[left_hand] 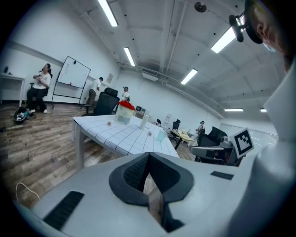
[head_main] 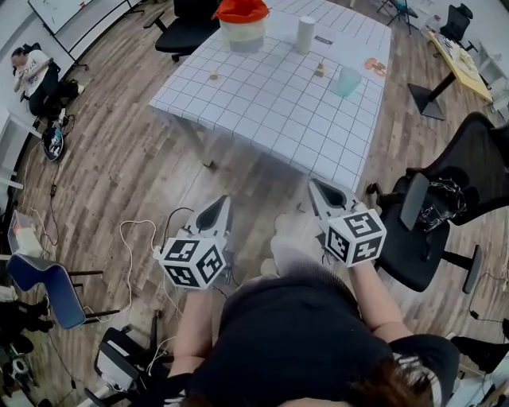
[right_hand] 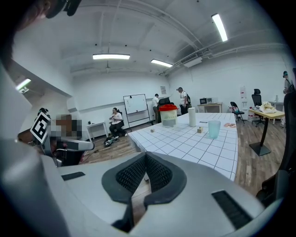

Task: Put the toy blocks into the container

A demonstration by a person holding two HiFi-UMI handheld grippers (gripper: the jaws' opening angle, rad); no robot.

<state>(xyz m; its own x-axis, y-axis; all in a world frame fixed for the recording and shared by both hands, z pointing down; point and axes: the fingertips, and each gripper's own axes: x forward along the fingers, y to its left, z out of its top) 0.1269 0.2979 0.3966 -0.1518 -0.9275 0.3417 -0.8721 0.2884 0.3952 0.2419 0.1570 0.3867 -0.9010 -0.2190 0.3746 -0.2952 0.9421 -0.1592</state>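
Container [head_main: 242, 32]: pale translucent tub, upright, topped by a red-orange lid [head_main: 242, 9] that spreads wider than the rim. Placed at the far end of the white gridded desk [head_main: 262, 119], towards the far-left corner in the head view. Contents not discernible.

Left block [head_main: 213, 75]: small, tan, wood-coloured. Lying on the desk near its left edge, nearer than the container and apart from it.

Right block [head_main: 320, 70]: small, tan, looking slightly taller. Lying on the desk right of centre, nearer than the container and off to its right, well apart from the left block. Finer shape too small to tell.

Both blocks outside the container, on the bare desk surface.
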